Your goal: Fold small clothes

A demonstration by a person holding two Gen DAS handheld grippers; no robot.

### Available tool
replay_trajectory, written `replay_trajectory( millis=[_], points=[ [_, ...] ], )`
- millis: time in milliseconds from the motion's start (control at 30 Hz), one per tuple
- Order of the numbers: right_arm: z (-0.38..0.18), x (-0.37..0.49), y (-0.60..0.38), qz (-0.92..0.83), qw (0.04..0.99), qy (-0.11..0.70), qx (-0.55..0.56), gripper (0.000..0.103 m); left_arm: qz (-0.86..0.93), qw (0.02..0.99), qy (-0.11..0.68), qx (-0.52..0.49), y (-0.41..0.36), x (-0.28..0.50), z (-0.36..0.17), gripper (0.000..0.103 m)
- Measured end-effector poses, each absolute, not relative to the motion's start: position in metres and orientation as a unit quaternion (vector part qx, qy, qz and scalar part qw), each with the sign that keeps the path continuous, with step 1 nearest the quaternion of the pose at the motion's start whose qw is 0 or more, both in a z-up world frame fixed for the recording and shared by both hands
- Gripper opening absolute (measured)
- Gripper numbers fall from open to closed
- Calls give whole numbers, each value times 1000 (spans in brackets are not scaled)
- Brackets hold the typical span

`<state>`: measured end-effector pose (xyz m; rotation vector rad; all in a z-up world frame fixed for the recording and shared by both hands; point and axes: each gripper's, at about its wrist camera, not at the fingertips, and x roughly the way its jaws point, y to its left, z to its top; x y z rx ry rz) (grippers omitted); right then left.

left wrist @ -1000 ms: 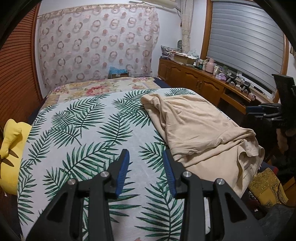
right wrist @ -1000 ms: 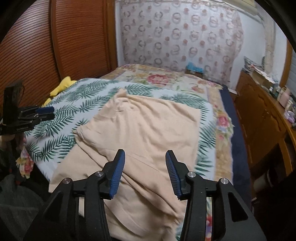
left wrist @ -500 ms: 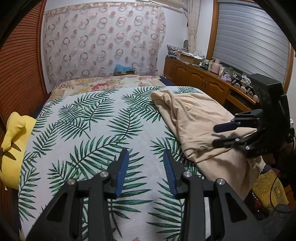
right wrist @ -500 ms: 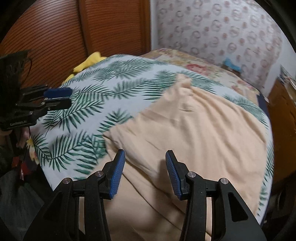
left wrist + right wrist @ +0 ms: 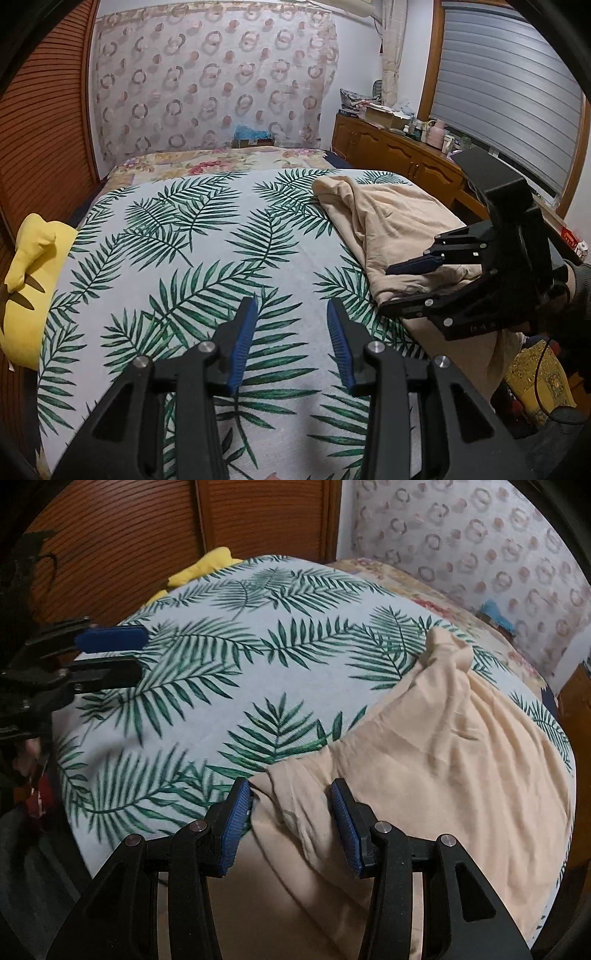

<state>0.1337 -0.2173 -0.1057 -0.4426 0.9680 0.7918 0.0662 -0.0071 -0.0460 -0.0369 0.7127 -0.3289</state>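
A beige garment (image 5: pixel 391 225) lies crumpled on the right side of a bed covered with a palm-leaf sheet (image 5: pixel 192 258). In the right wrist view the garment (image 5: pixel 443 757) fills the lower right, with a folded corner between the open fingers. My right gripper (image 5: pixel 291 797) is open and low over that near edge; it shows in the left wrist view (image 5: pixel 391 288) at the garment's edge. My left gripper (image 5: pixel 291 306) is open and empty over bare sheet, left of the garment; it shows in the right wrist view (image 5: pixel 140 653) at the far left.
A yellow cushion (image 5: pixel 26 266) lies at the bed's left edge beside a wooden slatted wall (image 5: pixel 147 535). A wooden cabinet (image 5: pixel 399 155) with clutter stands on the right under a shuttered window. A patterned curtain (image 5: pixel 214 81) hangs behind the bed.
My right gripper has come down and in toward the garment's near left corner. My left gripper has stayed low over the sheet, drifting slightly. Both stay open.
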Motion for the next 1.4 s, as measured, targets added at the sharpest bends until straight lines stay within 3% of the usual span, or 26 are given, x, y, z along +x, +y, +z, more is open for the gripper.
replay_trajectory(
  millis=[67, 200, 300, 567, 733, 1133, 1200, 1400],
  points=[
    [-105, 135, -219, 371, 787, 449, -203, 44, -161, 923, 348, -18, -8, 65, -46, 38],
    [-103, 136, -223, 373, 790, 440, -208, 10, -162, 922, 350, -19, -9, 65, -47, 38],
    [-86, 137, -237, 379, 803, 423, -182, 7, -165, 922, 350, -18, -12, 65, -47, 39],
    [-12, 178, -312, 311, 878, 340, -125, 6, -174, 919, 354, -14, -19, 66, -51, 39],
    [8, 216, -358, 231, 907, 330, -123, 5, -180, 918, 354, -15, -21, 66, -52, 39],
    [-48, 303, -433, 70, 899, 420, -100, 6, -196, 911, 363, -15, -31, 64, -59, 40],
    [-52, 305, -434, 62, 895, 432, -94, 22, -198, 910, 364, -14, -33, 64, -60, 40],
    [-34, 267, -444, 76, 902, 416, -83, 38, -207, 908, 363, -10, -42, 62, -56, 40]
  ],
)
